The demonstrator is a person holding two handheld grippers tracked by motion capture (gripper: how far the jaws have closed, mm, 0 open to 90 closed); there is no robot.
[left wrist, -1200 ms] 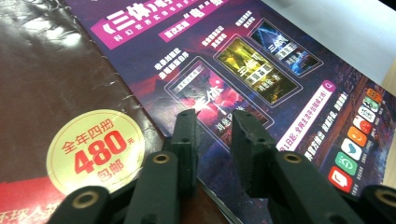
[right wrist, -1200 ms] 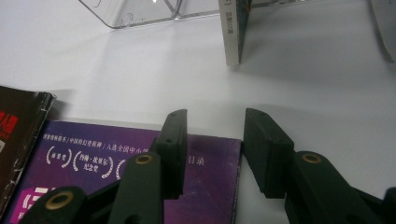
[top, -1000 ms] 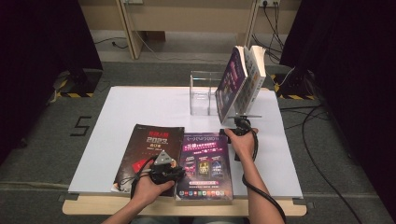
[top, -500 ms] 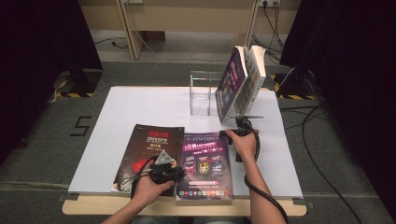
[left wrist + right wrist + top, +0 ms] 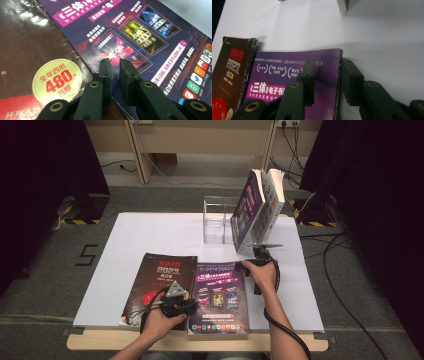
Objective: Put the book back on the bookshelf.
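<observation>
Both forearms come in over the table's near edge. The left hand (image 5: 159, 320) holds the left claw (image 5: 114, 65) low near that edge, its jaws nearly together with a thin gap. The right hand (image 5: 261, 272) holds the right claw (image 5: 328, 68) farther in, toward the table's middle; its jaws stand apart and have just been closing.

Ahead of my right tongs (image 5: 253, 261): leaning books (image 5: 257, 209) and a clear holder (image 5: 217, 220) block the far lane. Bare table (image 5: 150, 232) lies open ahead of my left tongs (image 5: 186, 306). A dark magazine (image 5: 157, 285) lies just left of them, a purple book (image 5: 218, 297) between both tongs. Right of the right tongs, clear strip.
</observation>
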